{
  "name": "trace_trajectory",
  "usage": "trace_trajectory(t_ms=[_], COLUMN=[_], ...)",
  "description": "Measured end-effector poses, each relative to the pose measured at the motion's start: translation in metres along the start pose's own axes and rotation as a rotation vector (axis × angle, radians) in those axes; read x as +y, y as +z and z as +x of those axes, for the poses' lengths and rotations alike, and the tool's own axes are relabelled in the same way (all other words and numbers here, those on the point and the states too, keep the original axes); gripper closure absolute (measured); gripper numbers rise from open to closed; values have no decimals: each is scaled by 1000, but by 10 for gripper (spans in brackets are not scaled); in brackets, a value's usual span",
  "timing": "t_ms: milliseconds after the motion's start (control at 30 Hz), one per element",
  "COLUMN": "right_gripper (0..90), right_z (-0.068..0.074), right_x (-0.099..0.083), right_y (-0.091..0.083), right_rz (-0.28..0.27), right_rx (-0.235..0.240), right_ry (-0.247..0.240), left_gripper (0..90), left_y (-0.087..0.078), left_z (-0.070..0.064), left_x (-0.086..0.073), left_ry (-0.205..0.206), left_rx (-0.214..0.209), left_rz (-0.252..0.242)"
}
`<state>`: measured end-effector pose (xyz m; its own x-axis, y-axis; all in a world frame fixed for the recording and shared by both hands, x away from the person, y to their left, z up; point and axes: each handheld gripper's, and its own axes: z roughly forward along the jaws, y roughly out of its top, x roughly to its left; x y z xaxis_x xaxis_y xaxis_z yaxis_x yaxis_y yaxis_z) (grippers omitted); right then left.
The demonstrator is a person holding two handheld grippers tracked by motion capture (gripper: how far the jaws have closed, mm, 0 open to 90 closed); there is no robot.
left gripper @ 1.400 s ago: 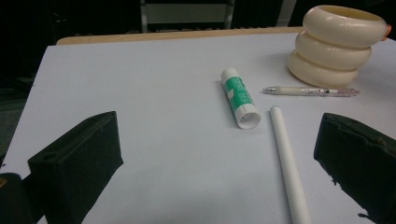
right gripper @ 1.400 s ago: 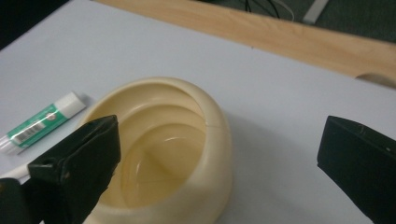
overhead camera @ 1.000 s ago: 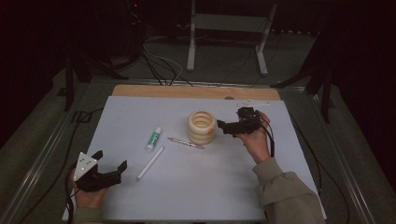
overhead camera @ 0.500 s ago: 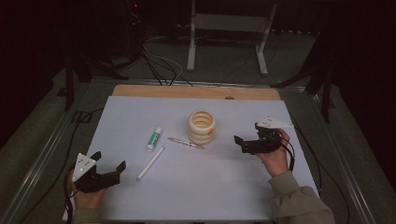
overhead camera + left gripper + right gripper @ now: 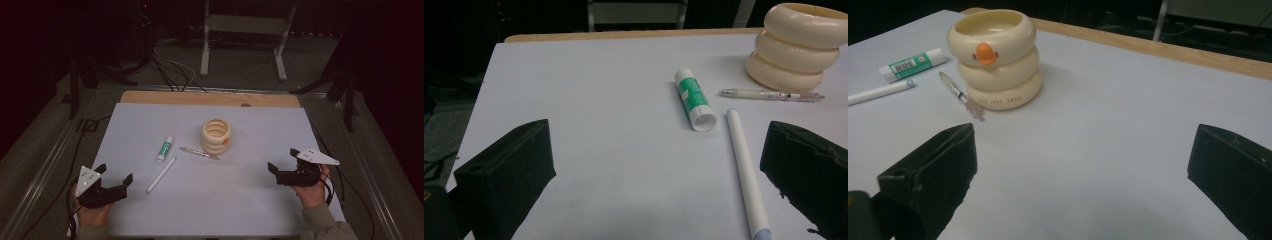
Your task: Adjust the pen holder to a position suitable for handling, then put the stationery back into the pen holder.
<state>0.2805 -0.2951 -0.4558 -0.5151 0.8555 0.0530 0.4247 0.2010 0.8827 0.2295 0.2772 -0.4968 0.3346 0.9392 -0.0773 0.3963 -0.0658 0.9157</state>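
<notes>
Both claws are resting low over the near edge of the table (image 5: 280, 125), the left claw (image 5: 116, 181) and the right claw (image 5: 280, 170) each spread wide and gripping nothing. The cream ringed holder (image 5: 216, 136) is standing upright mid-table, a clear pen (image 5: 200, 152) lying just beside its base. The glue stick (image 5: 164, 148) and white marker (image 5: 161, 175) are lying nearer the left claw.

White stick (image 5: 746, 172) — its near tip cut off by the frame's bottom edge.

Glue stick (image 5: 165, 149) left of holder (image 5: 216, 137), pen (image 5: 199, 153) between.
</notes>
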Motion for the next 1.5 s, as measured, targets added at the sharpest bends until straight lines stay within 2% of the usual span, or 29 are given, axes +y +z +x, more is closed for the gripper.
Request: trace_trajectory(t_ms=[100, 167, 233, 300, 533, 1233, 1500], right_gripper=[0, 0, 0, 0, 0, 0, 0], right_z=[-1, -2, -2, -4, -6, -6, -6], right_x=[-12, -15, -16, -16, -24, -27, -28], right_y=[0, 0, -1, -2, -2, 0, 1], right_rz=[4, 10, -12, -31, -54, -62, -59], right_rx=[4, -6, -6, -5, -13, -33, -34], right_ry=[21, 8, 5, 24, 49, 43, 51], left_gripper=[13, 14, 13, 14, 13, 13, 13], left_y=[0, 0, 0, -1, 0, -2, -1], left_z=[-1, -1, -1, -1, -3, -6, -11], left_x=[0, 1, 1, 1, 1, 6, 17], left_ry=[3, 9, 11, 18, 28, 28, 27], left_rx=[0, -2, -2, -3, -2, -18, -7], left_rz=[-1, 0, -1, -2, 2, 5, 50])
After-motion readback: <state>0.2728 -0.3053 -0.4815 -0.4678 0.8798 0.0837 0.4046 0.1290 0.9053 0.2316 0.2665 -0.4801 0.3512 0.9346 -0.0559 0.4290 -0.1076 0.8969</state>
